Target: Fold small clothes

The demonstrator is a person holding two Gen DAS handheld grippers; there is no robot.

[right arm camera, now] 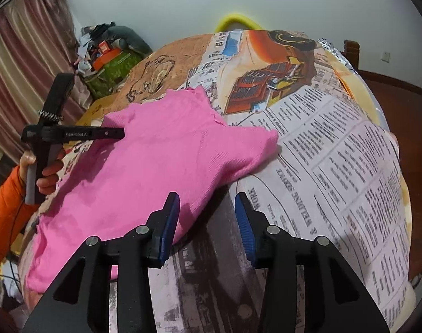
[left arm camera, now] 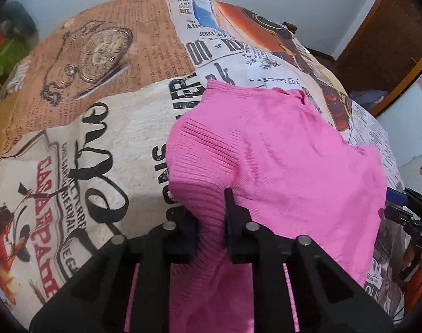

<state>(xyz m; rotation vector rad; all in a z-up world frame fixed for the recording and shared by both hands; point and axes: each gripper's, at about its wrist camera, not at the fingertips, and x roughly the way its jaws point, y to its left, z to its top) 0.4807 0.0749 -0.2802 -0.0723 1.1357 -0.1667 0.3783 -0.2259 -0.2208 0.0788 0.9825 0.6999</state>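
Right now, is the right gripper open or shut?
Open: the right gripper has its blue pads apart, nothing between them, beside the pink knit garment.

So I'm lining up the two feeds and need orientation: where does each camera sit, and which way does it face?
Left wrist: on the left gripper, looking along its fingers, which pinch the pink garment on the printed cloth.
Right wrist: on the right gripper, jaws open by the garment's edge; the left hand shows.
Shared: garment, cloth, and each view shows the other gripper.

Home bedroom, printed bedspread [right arm camera: 335, 144], curtains [right arm camera: 25, 44] (cluttered corner)
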